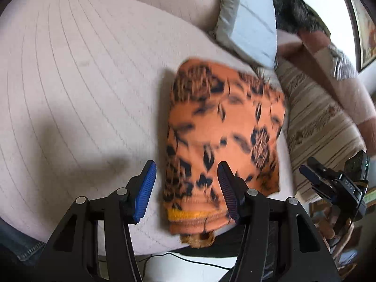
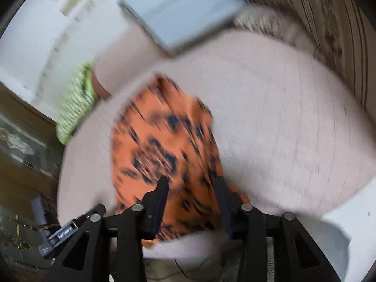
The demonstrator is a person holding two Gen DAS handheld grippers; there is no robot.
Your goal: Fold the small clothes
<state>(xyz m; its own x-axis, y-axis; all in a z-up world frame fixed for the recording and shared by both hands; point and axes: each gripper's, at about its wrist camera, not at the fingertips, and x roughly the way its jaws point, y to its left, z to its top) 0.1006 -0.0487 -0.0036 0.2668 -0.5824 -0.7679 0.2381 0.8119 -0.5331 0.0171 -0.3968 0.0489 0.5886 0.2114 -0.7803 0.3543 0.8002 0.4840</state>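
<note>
An orange garment with black leopard-like print (image 1: 223,127) lies folded on a pale pink quilted cushion (image 1: 82,82). Its yellow-trimmed hem hangs over the near edge. My left gripper (image 1: 186,188) is open above the garment's near end, its blue pads (image 1: 145,192) apart and holding nothing. My right gripper (image 2: 191,195) is open over the same garment (image 2: 164,145), seen blurred in the right wrist view. The right gripper also shows at the right edge of the left wrist view (image 1: 333,181).
A light blue pillow (image 1: 253,28) and a striped beige cushion (image 1: 317,122) lie at the far right. A person (image 1: 329,54) leans there. A green patterned cloth (image 2: 75,108) lies beyond the cushion's edge (image 2: 258,117). A cable runs below.
</note>
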